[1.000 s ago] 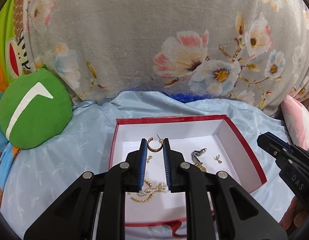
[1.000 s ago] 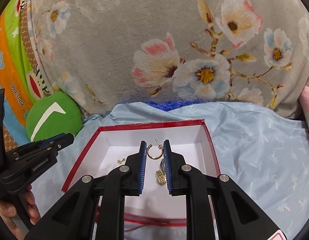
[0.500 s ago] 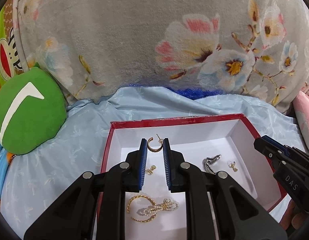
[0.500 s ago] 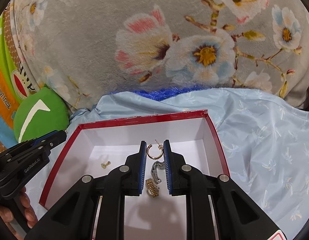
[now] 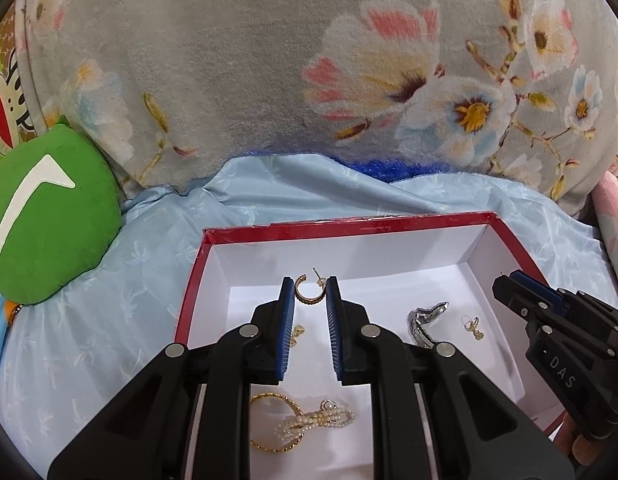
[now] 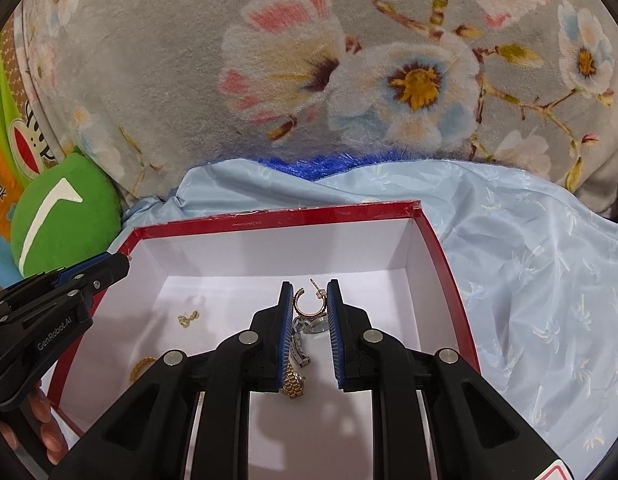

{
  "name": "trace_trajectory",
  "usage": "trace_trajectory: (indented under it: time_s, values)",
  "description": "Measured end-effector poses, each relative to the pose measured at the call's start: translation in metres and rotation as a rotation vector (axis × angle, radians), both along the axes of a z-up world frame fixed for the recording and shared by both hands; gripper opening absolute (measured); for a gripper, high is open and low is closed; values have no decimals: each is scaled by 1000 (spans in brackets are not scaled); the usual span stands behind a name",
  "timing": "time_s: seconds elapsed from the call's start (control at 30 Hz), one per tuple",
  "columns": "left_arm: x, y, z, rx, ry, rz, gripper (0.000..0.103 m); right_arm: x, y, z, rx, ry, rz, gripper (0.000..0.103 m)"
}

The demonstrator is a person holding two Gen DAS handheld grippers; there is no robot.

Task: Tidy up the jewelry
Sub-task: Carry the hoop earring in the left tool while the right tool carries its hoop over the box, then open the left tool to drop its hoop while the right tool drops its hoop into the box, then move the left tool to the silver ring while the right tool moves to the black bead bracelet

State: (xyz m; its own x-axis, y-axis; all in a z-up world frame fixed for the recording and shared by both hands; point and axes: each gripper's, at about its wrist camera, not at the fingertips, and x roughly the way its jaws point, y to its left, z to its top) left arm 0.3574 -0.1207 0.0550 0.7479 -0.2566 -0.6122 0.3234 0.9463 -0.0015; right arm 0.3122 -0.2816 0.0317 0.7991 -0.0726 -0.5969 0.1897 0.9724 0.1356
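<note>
Okay, pair check: you have one gold hoop [image 5: 308,294] pinched across the tips of the left gripper [image 5: 308,292], post sticking up past the pads. Jaws are only partly closed, stopped by the hoop's width, so that claw is clenched on it. It hangs over the far-left part of the red box [image 5: 349,225], clear of the white floor as far as I can judge.

The right gripper [image 6: 309,300] is grasping a second gold hoop [image 6: 309,306] the same way, across the tips with the post up. Directly below it lies the two-tone watch [image 6: 303,344], which looks to be touching nothing but the box floor.

Why held like this, my read: tip-only grip keeps each hoop visible and lets you drop it cleanly. Both are over the box, so you're likely placing a matched pair side by side.

Loose inside the box, seen from the left wrist:
- a small gold stud [image 5: 298,330] just beside the left finger
- a pearl bow earring [image 5: 317,422] on a big thin ring, near edge
- a tiny drop earring [image 5: 474,324] right of the watch

Outward, the box sits on a pale blue sheet [image 5: 149,280], with a floral blanket [image 5: 269,60] behind and a green cushion [image 5: 49,216] at left.
</note>
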Motion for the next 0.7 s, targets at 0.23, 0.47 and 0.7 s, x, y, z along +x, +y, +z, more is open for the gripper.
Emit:
trace_trajectory:
  time_s: [0.23,0.47,0.7]
  values:
    - [6,0,-8,-1,20,18,17,2,2,-3,-8,-3,-1,16]
    - [6,15,-9,-26,18,81,58,-6,1,-1,-9,-17,-8,19]
    - [-20,36,-6,-36,22,96,58,-37,5,4,5,-35,1,19]
